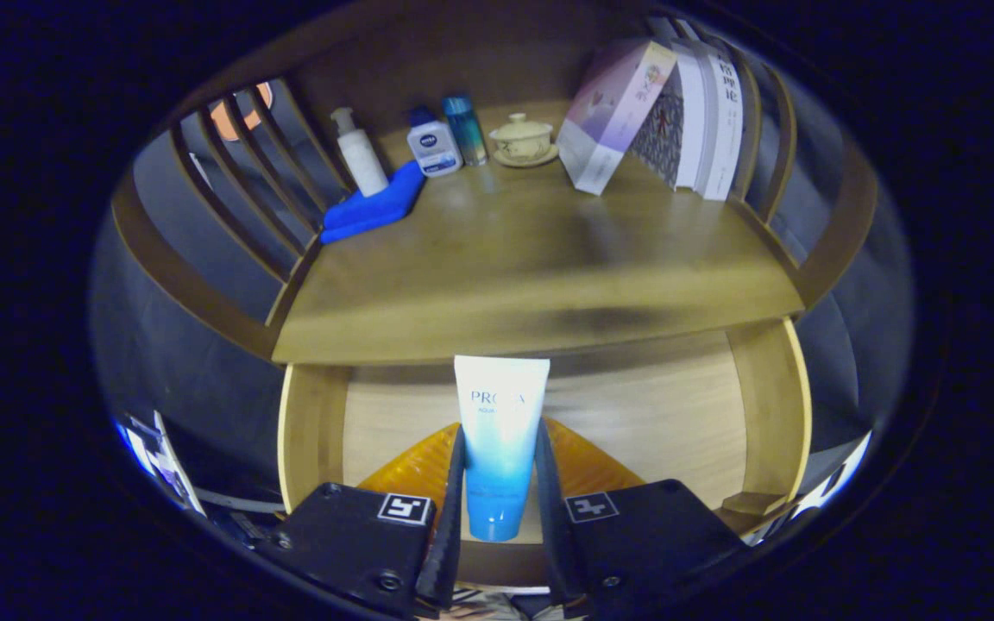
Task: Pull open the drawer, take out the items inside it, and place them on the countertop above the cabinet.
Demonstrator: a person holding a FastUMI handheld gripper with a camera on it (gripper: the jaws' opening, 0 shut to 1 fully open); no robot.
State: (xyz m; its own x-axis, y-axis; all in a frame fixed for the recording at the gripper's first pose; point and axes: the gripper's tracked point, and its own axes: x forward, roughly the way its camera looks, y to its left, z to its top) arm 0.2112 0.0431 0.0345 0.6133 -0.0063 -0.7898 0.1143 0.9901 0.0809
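White-and-blue tube [500, 448] clamped between both fingers of gripper [500, 509], held above opened drawer [760, 388]; orange item [588, 466] left inside, countertop [531, 267] placement not yet made.

Clutter at the back, beyond your reach
You see a pump bottle [359, 159], blue pouch [374, 210], squat bottle [433, 147], teal bottle [466, 129], lidded teacup [521, 136]; a box [613, 112] leans on upright books [708, 121].
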